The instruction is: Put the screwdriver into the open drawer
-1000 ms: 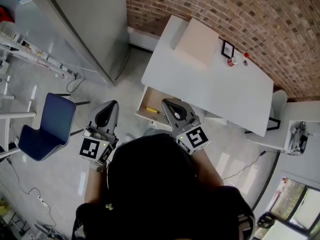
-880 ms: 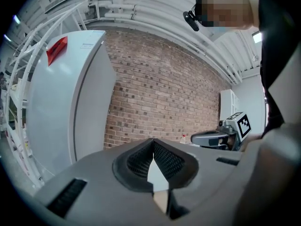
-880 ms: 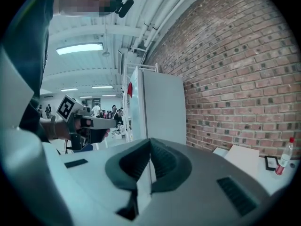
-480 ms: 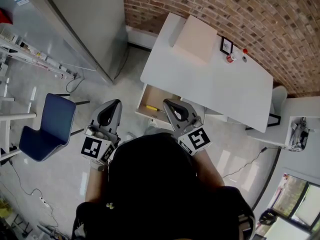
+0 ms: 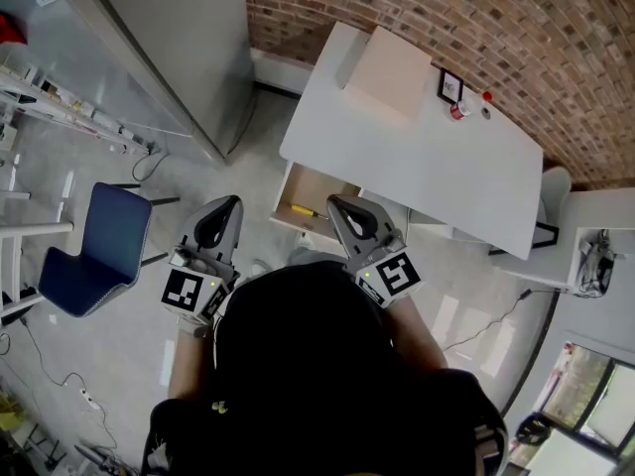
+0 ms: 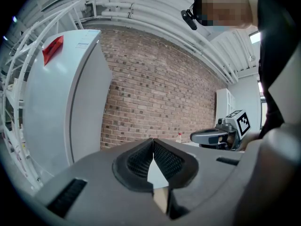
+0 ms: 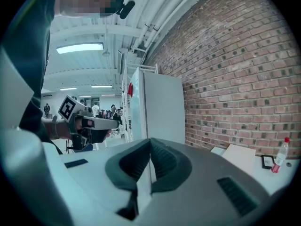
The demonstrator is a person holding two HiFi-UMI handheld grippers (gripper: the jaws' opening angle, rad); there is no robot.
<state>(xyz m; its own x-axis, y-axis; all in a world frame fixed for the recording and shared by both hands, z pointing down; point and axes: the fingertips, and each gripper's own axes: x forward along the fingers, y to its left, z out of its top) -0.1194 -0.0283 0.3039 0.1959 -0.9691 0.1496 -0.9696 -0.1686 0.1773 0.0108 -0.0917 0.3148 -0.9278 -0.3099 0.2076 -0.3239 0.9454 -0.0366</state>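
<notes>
Screwdriver (image 5: 302,211) and grippers are apart: neither one has hold of it. The left gripper (image 5: 226,206) has its jaws pressed flat together with nothing between them, and its own view shows the ribbed pads meeting in a thin line. The right gripper (image 5: 338,206) is the same, closed tight and empty. Both are held out side by side in front of the person, level with each other and pointing toward the table, the left one over bare floor and the right one just short of the drawer's front edge. The screwdriver, with its yellow handle, lies inside the open drawer (image 5: 316,186), flat on the bottom near the front edge and toward the left side, just beside the right gripper's tip as seen from above. The drawer is pulled out from under the near edge of a white table (image 5: 427,177). On the tabletop, a pale flat board (image 5: 392,72) lies near the far left corner, and near the far edge stand a small black frame (image 5: 450,89) and a bottle (image 5: 458,113) with a red cap, close together. A brick wall (image 5: 446,13) runs behind the table, a tall grey cabinet (image 5: 184,38) stands to the table's left, and a blue chair (image 5: 99,251) sits on the floor well off to the left of the left gripper.
</notes>
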